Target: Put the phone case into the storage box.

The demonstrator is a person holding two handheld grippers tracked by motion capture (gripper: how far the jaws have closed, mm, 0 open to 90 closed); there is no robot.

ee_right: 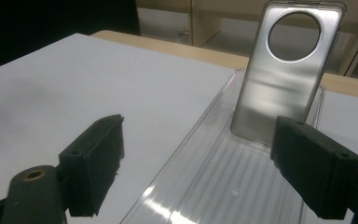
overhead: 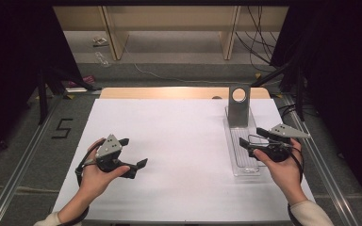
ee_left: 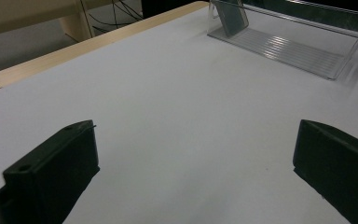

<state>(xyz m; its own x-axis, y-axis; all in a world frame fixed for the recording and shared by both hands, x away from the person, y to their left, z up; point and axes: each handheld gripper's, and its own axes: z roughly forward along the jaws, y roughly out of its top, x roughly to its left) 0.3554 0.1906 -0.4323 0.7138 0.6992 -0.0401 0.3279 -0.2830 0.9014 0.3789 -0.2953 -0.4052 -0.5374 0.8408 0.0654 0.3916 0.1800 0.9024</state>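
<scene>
A clear plastic tray (overhead: 243, 155) lies lengthwise on the right side of the white table top (overhead: 179, 141). A grey phone case (overhead: 239, 106) with a round hole stands upright, leaning against the tray's far end. My right gripper (overhead: 250, 136) hovers open over the tray's near half, its jaws empty. In the right gripper view the phone case (ee_right: 284, 79) rises ahead of the right gripper (ee_right: 200, 158), above the ribbed tray floor (ee_right: 223, 186). My left gripper (overhead: 133, 152) is held open above bare table at the left, far from the tray (ee_left: 298, 46).
A wooden strip (overhead: 169, 92) edges the table's far side. Behind it stand pale shelf legs (overhead: 115, 37) with cables (overhead: 259, 42) on the floor. Metal rails (overhead: 23, 165) run along both table sides. A black "5" (overhead: 62, 128) marks the floor at left.
</scene>
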